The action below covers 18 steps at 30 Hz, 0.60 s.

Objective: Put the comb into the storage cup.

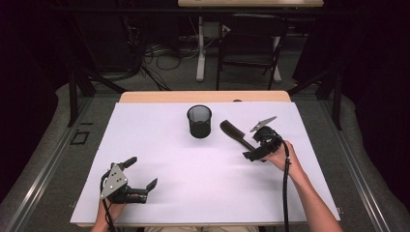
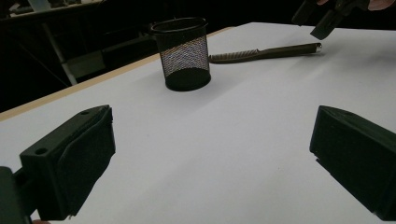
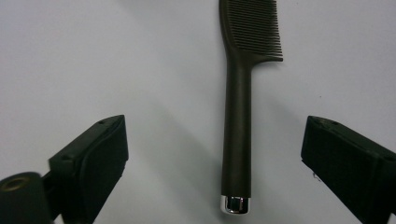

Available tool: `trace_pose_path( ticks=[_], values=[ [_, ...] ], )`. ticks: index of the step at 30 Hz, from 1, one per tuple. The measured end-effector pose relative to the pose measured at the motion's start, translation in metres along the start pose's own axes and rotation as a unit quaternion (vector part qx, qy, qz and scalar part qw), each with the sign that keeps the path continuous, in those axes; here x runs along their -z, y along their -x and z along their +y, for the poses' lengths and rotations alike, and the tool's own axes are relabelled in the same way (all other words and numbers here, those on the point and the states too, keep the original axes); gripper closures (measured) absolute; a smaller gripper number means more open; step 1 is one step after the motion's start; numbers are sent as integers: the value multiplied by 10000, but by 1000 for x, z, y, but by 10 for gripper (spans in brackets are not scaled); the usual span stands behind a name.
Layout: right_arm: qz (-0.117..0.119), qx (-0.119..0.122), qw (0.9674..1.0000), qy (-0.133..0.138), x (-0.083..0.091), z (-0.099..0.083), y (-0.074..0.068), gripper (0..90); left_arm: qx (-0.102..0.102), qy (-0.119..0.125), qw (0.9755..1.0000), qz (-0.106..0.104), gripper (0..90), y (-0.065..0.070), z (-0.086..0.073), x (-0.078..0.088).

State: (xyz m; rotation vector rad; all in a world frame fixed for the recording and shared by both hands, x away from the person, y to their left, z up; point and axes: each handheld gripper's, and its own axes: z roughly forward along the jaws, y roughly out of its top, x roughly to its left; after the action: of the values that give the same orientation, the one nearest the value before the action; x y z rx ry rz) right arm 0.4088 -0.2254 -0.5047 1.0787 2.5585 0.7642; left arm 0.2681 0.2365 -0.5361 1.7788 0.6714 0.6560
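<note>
My right claw (image 1: 255,153) hangs spread wide over the white worktop (image 1: 159,145), pinching nothing, and the dark brown plastic comb with the chrome-capped handle (image 3: 237,135) lies flat straight ahead of it at twelve o'clock. In the right gripper view its long axis runs away from me, chrome cap nearest, teeth far, handle between the jaws and apart from both pads. My left claw (image 1: 143,175) rests spread and empty, well apart. The black mesh cup (image 1: 199,121) stands upright at ten o'clock from the comb.

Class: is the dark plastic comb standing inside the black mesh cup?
No, the dark plastic comb lies flat on the white table beside the black mesh cup.
</note>
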Motion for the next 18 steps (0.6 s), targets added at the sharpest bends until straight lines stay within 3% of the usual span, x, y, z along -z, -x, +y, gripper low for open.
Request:
trace_pose_path(
  ticks=[3, 6, 14, 18],
  values=[
    [-26, 16, 10000, -1, -2, 2, 3, 29, -2, -4, 10000, 2, 4, 0, 0, -1],
    [-64, -9, 9998, -169, -4, 5, 4, 0, -11, -14, 10000, -9, 4, 0, 0, -2],
    [-59, -26, 10000, -21, -4, 11, 8, 0, 16, -16, 10000, 1, 4, 0, 0, -3],
    [-11, -20, 10000, -97, -5, 15, 8, 0, -1, -45, 10000, -14, 4, 1, 0, -4]
  ],
)
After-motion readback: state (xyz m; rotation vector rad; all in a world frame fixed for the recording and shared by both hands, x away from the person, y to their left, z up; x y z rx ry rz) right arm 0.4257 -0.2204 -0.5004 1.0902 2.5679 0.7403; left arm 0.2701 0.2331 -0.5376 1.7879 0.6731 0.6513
